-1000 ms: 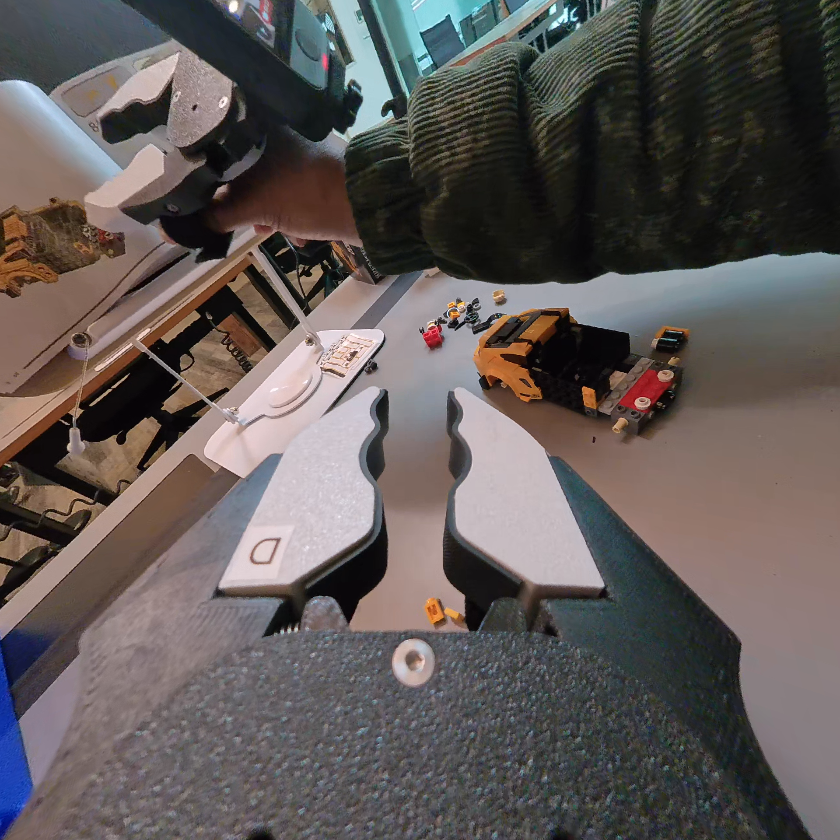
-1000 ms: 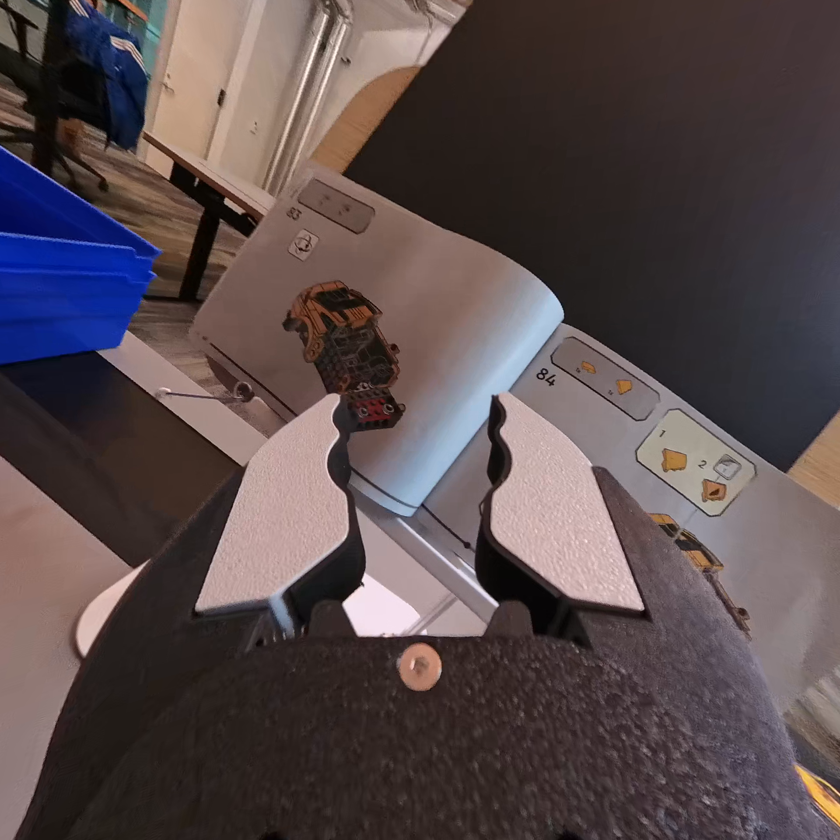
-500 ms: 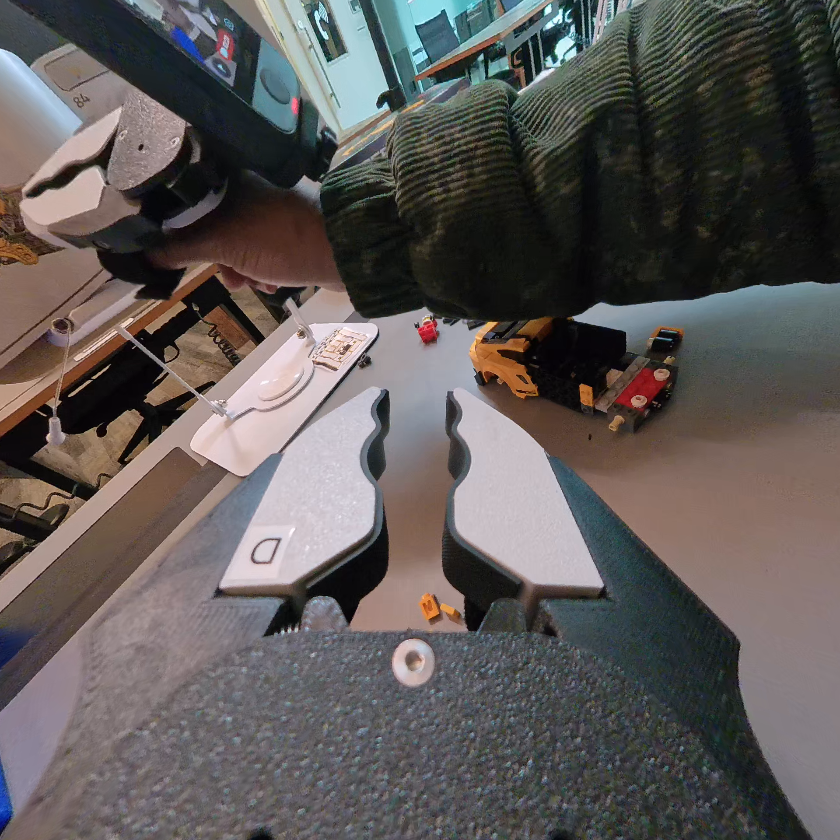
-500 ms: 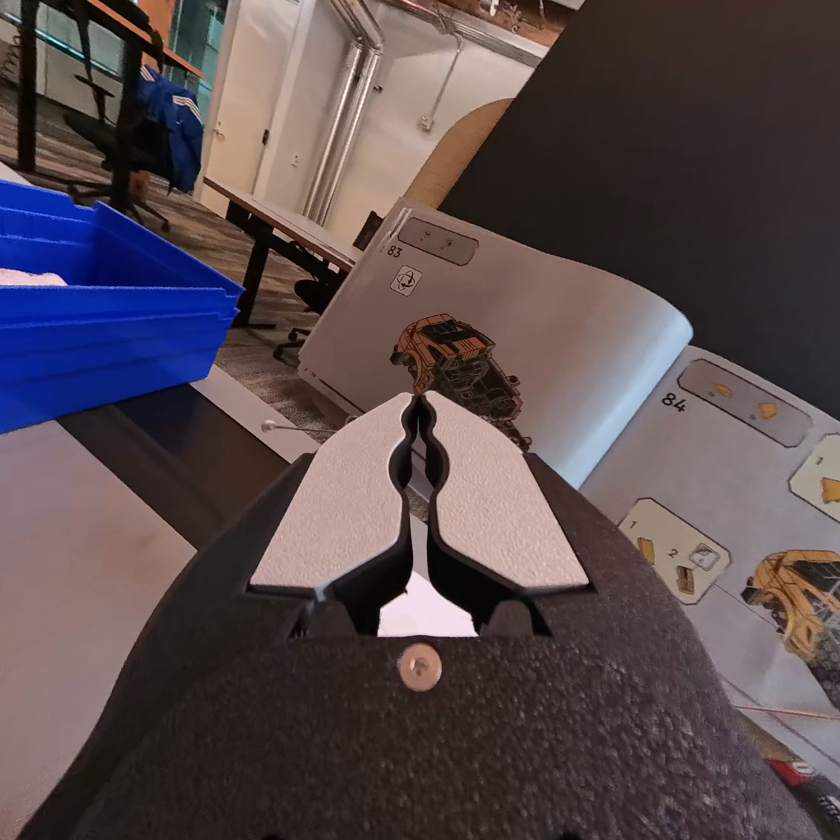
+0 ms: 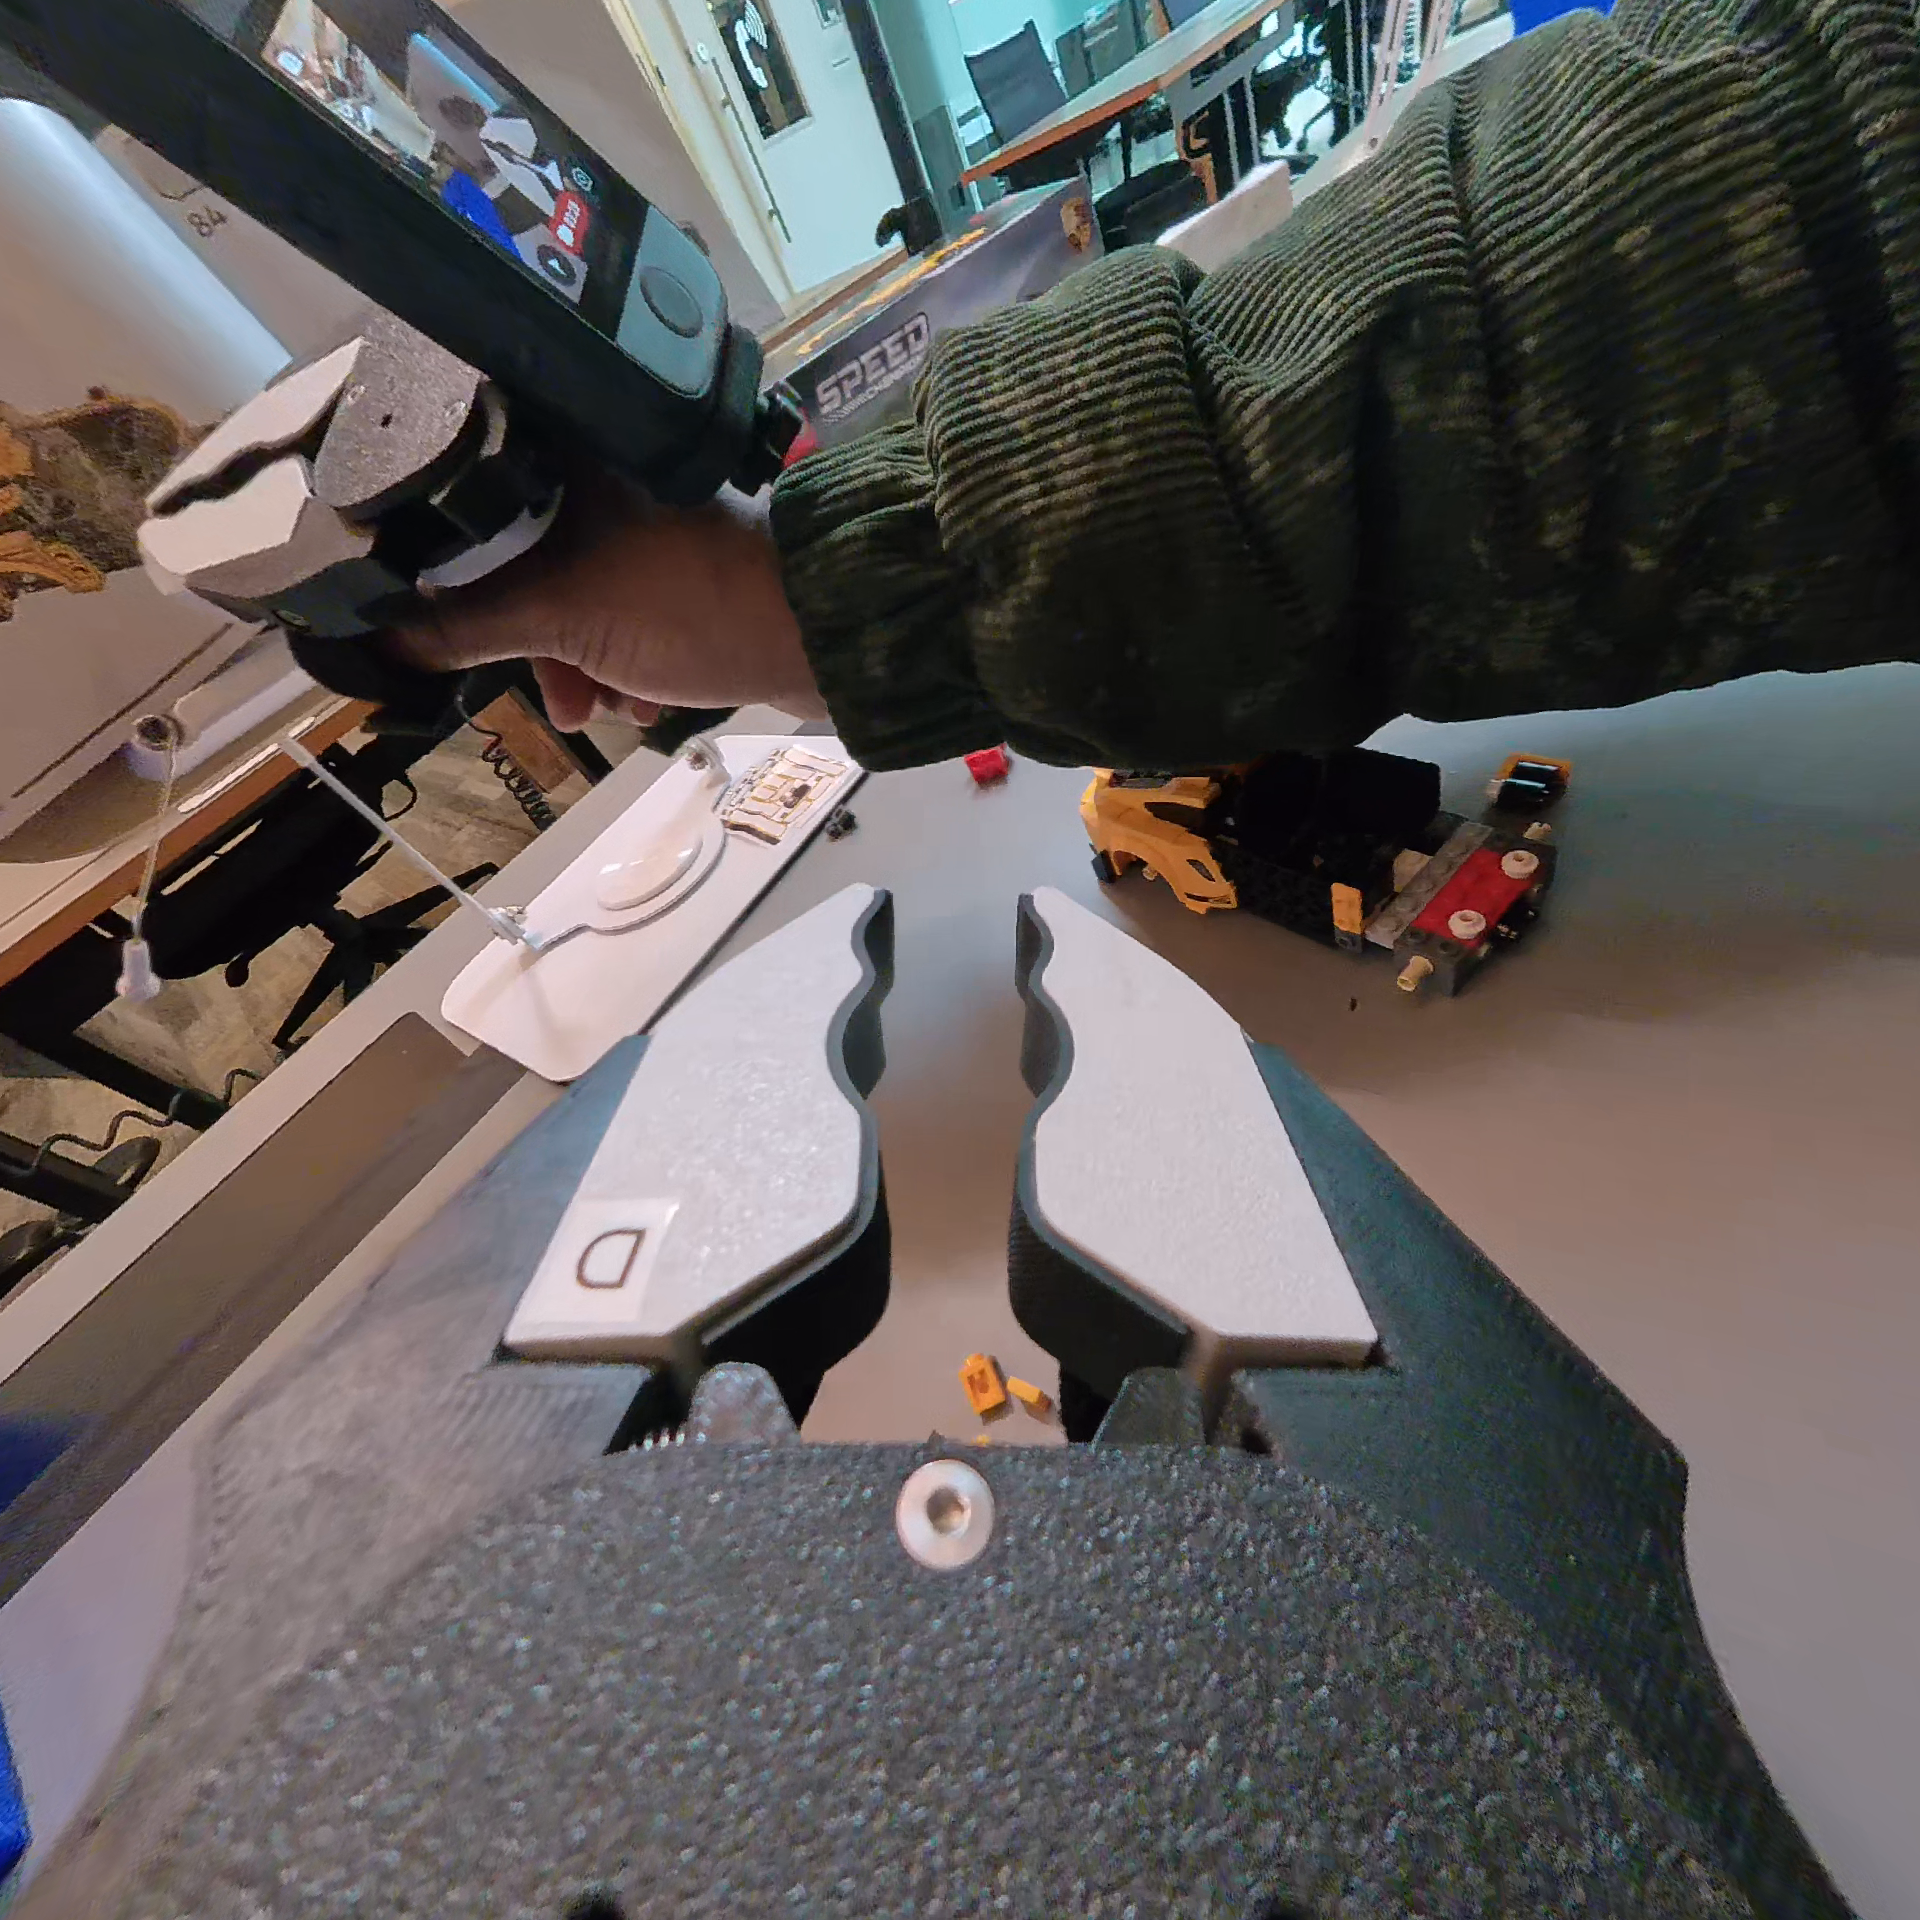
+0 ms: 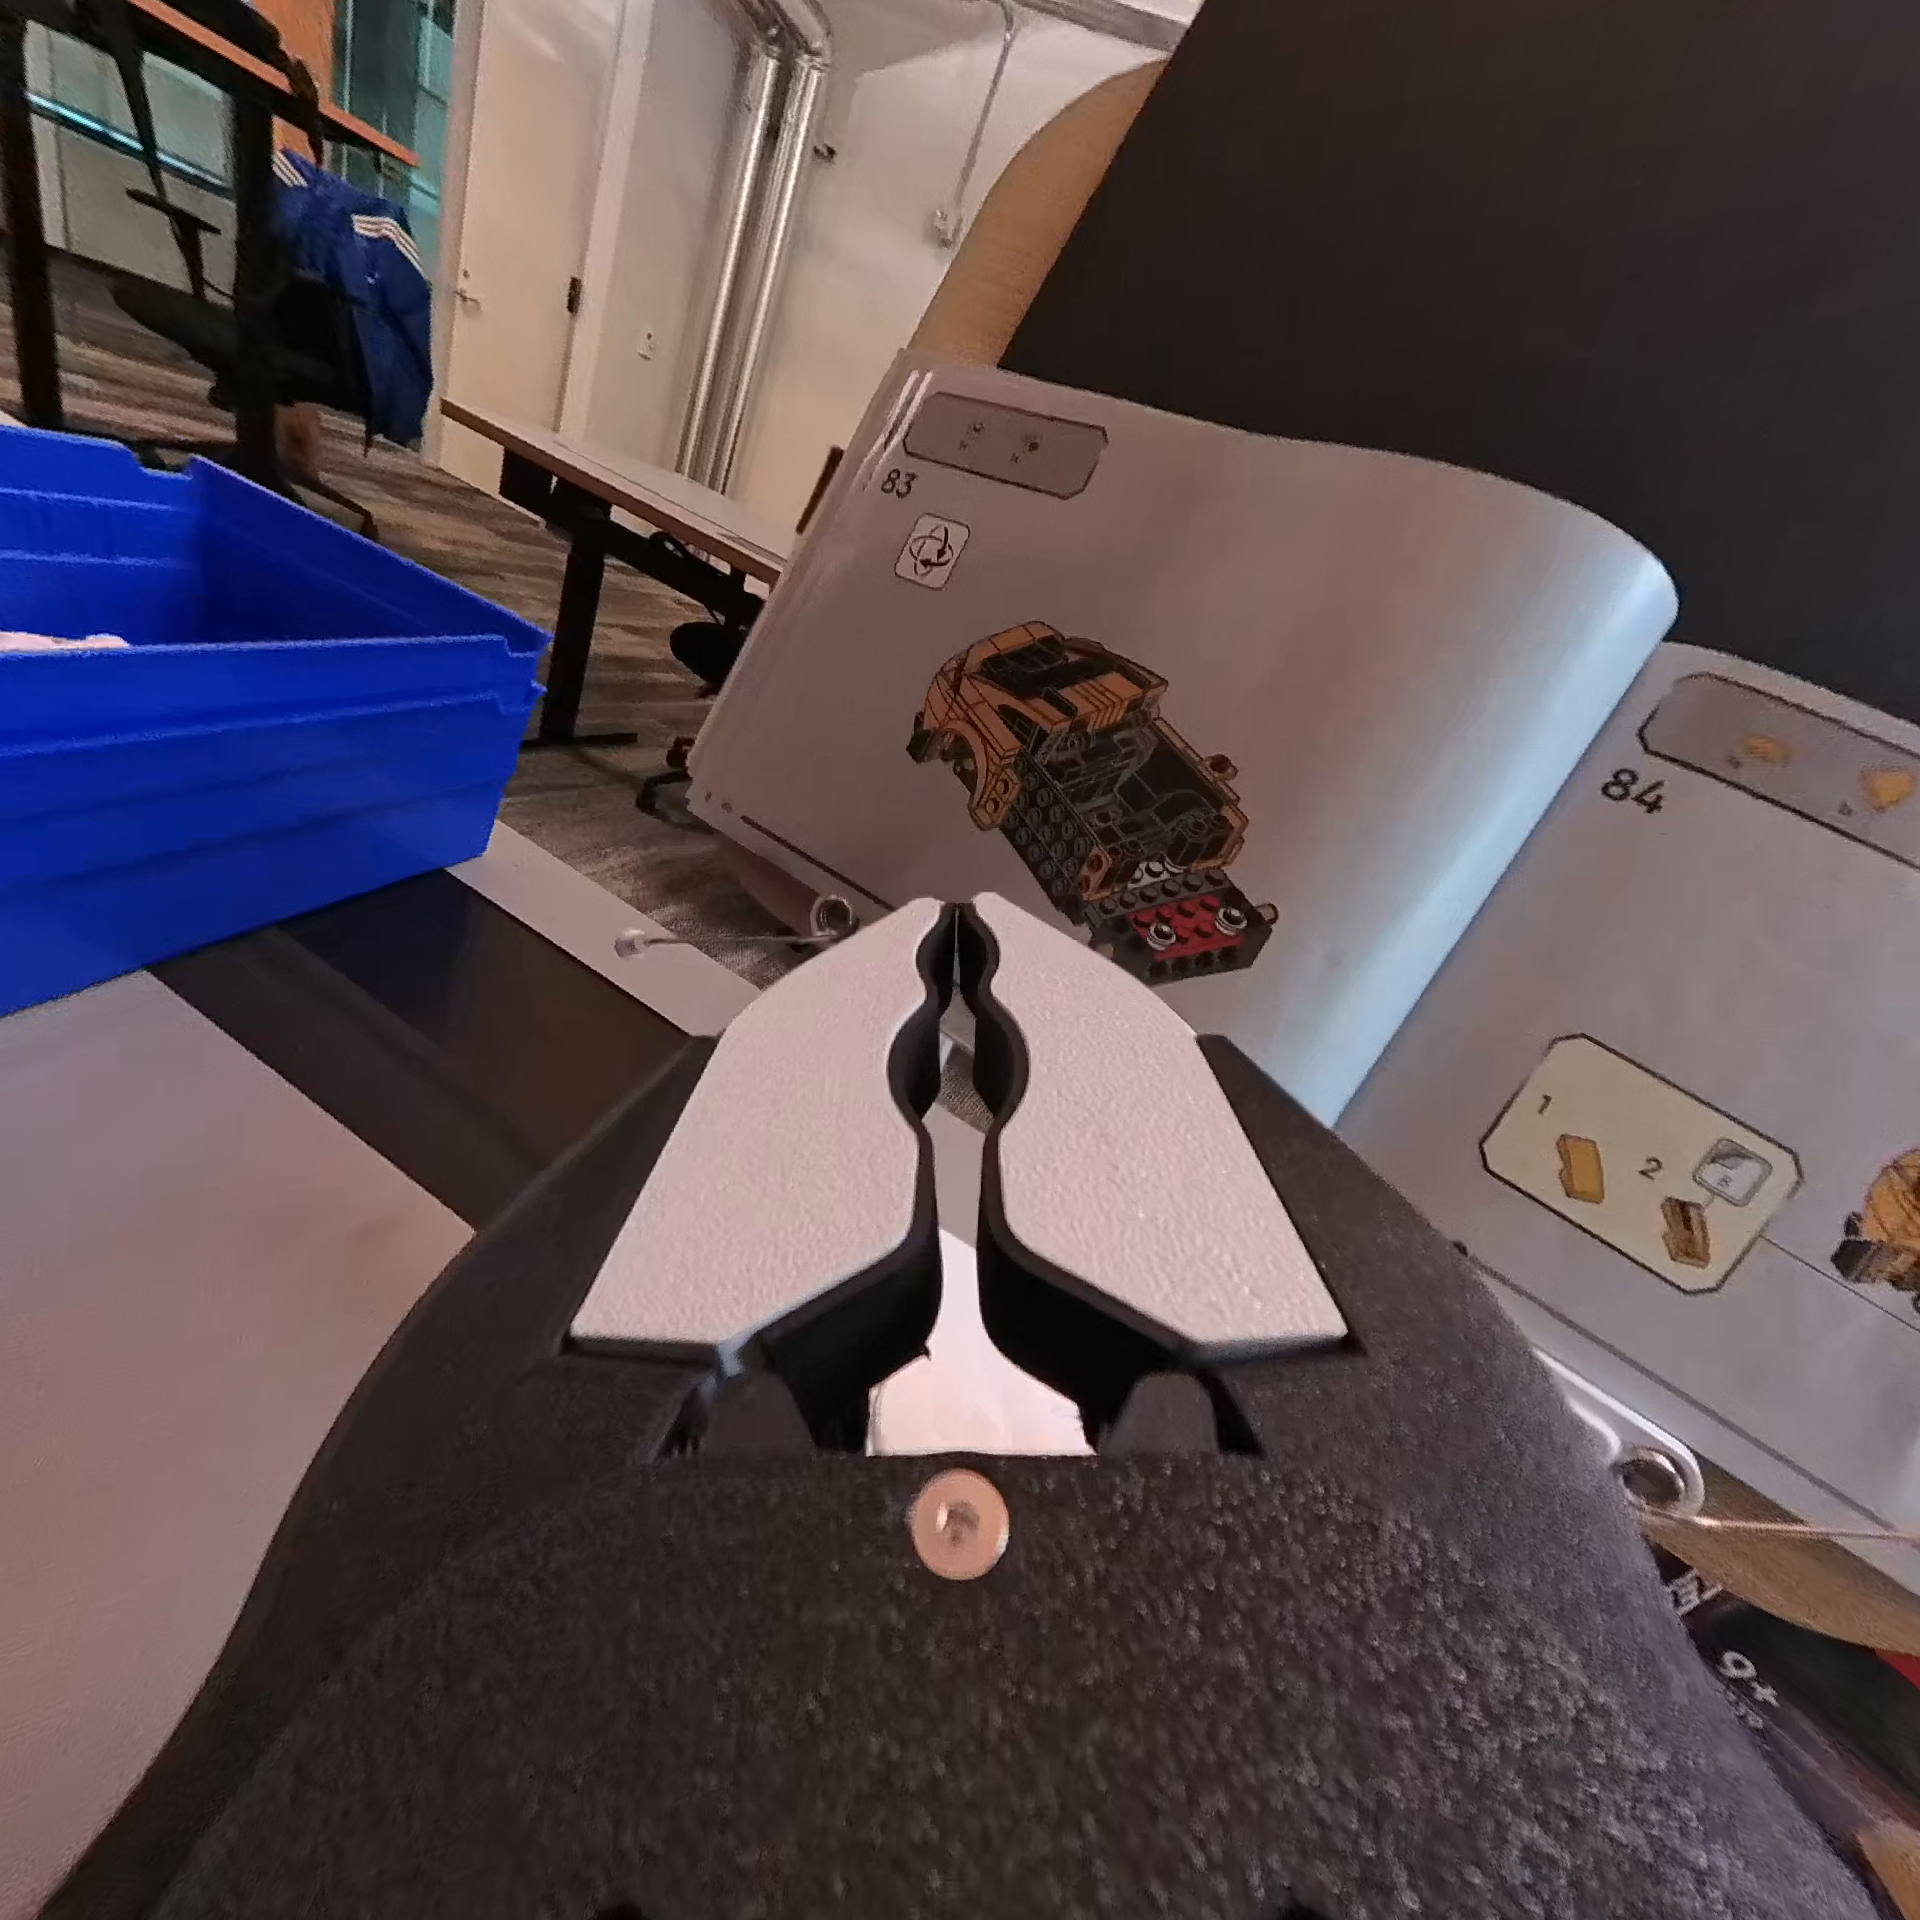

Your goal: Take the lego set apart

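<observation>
A partly stripped lego car [image 5: 1299,852], orange front, black middle and red rear plate, sits on the grey table [image 5: 1558,1195]. My left gripper [image 5: 954,914] is open and empty, low over the table, short of the car. Two small orange pieces [image 5: 997,1387] lie under it. A red piece [image 5: 987,764] and a black-and-orange piece [image 5: 1527,779] lie near the car. My right gripper [image 6: 956,916] is shut with nothing seen between its tips, raised in front of the open instruction booklet [image 6: 1299,623]. It also shows in the left wrist view [image 5: 239,499], held by a hand in a green sleeve [image 5: 1351,416].
The booklet's white stand base [image 5: 623,904] and a sticker sheet [image 5: 784,790] lie at the table's far left edge. Stacked blue bins [image 6: 208,707] stand at the left. A dark box [image 5: 883,374] is behind the sleeve, which crosses above the car. Tip to tip, the grippers are about 25 centimetres apart. Between my left fingertips and the black-and-orange piece [image 5: 1527,779] there is roughly 20 centimetres.
My right gripper has gone from open to shut and swung toward the booklet's left page. The sleeve has dropped lower and now hides the loose pieces behind the car. My left gripper stays put.
</observation>
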Available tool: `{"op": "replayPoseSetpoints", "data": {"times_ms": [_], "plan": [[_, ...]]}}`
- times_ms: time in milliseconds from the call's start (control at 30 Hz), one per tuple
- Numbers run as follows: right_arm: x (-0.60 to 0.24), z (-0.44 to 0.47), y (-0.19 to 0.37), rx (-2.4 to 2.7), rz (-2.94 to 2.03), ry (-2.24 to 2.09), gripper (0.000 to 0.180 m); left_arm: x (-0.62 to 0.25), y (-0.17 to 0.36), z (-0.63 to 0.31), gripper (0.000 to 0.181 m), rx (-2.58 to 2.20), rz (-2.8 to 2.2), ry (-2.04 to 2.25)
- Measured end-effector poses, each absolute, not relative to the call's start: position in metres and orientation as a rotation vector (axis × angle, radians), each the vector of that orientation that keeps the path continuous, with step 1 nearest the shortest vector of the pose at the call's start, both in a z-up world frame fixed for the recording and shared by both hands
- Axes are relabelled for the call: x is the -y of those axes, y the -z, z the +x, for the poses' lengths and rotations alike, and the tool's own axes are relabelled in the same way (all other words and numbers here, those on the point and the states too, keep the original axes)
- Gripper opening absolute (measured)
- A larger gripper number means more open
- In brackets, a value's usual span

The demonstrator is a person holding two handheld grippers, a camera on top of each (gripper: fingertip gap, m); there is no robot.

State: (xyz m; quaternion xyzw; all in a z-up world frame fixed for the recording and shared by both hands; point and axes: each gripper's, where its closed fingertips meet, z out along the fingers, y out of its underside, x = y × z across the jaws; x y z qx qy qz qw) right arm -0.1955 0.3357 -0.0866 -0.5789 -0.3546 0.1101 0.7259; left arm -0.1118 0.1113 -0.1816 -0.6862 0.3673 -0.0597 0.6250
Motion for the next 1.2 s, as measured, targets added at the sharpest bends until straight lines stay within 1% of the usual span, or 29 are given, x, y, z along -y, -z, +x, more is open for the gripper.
{"op": "replayPoseSetpoints", "data": {"times_ms": [367,567,700,833,967,1200], "plan": [[-0.35,-0.208,0.075,0.768,-1.286,-0.307,0.001,-0.113,0.185,-0.112,0.022,-0.845,-1.593,0.149],[-0.34,-0.202,0.075,0.831,-1.28,-0.352,0.0,-0.118,0.186,-0.121,0.022,-0.798,-1.628,0.14],[-0.311,-0.175,0.065,0.939,-1.235,-0.414,0.001,-0.119,0.184,-0.126,0.022,-0.756,-1.639,0.173],[-0.279,-0.12,0.062,1.023,-1.255,-0.433,0.007,-0.118,0.186,-0.122,0.021,-0.78,-1.64,0.172],[-0.249,-0.055,0.085,1.122,-1.335,-0.446,0.011,-0.117,0.19,-0.119,0.021,-0.807,-1.644,0.172],[-0.188,0.027,0.158,1.282,-1.486,-0.536,0.011,-0.113,0.207,-0.106,0.021,-0.876,-1.686,0.153]]}}
